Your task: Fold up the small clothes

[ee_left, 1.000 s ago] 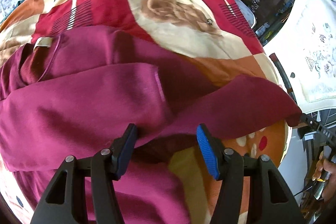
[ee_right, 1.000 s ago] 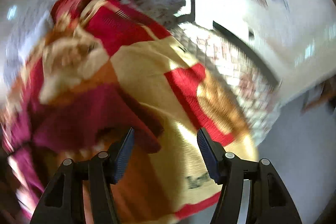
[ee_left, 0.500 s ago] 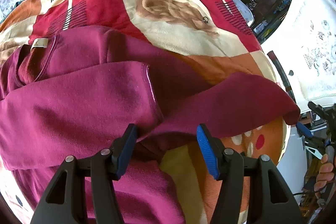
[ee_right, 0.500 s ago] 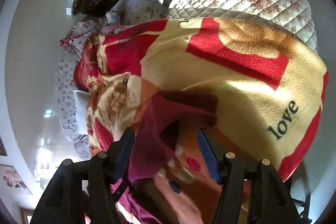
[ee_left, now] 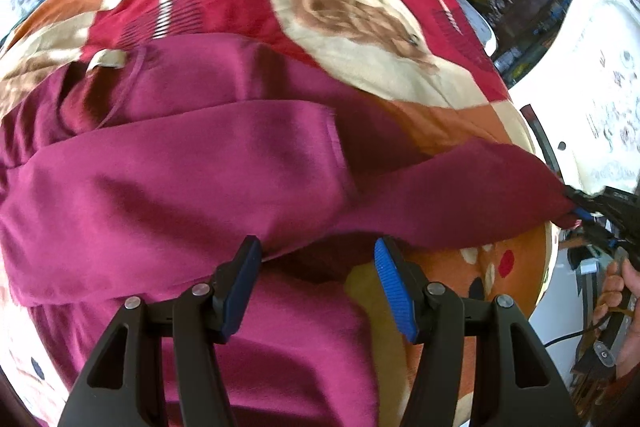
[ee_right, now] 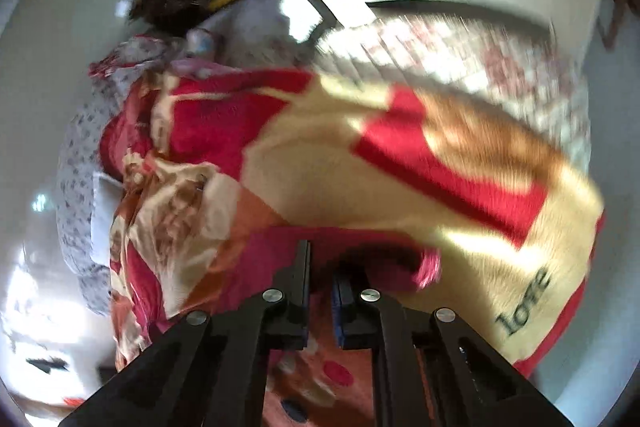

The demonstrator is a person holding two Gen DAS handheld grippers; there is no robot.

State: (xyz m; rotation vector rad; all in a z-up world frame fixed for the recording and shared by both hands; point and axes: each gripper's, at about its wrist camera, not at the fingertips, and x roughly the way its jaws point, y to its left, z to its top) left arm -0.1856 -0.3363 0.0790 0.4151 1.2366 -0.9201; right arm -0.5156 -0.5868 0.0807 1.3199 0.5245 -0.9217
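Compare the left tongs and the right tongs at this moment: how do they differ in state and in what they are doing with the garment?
The left tongs stand wide open; the right tongs are nearly closed, pinching the garment.
The left tongs hover above the garment's folded middle, gripping nothing; the right tongs hold its far end, stretched out toward the blanket's edge.
Both have black arms with blue pads.

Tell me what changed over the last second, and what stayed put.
The right hand-held gripper swung in toward the maroon garment and went from open to shut on the tip of its sleeve, which now looks pulled out toward the right edge of the blanket. The left hand-held gripper stayed open above the garment's lower part, gripping nothing; the garment's body stayed put.
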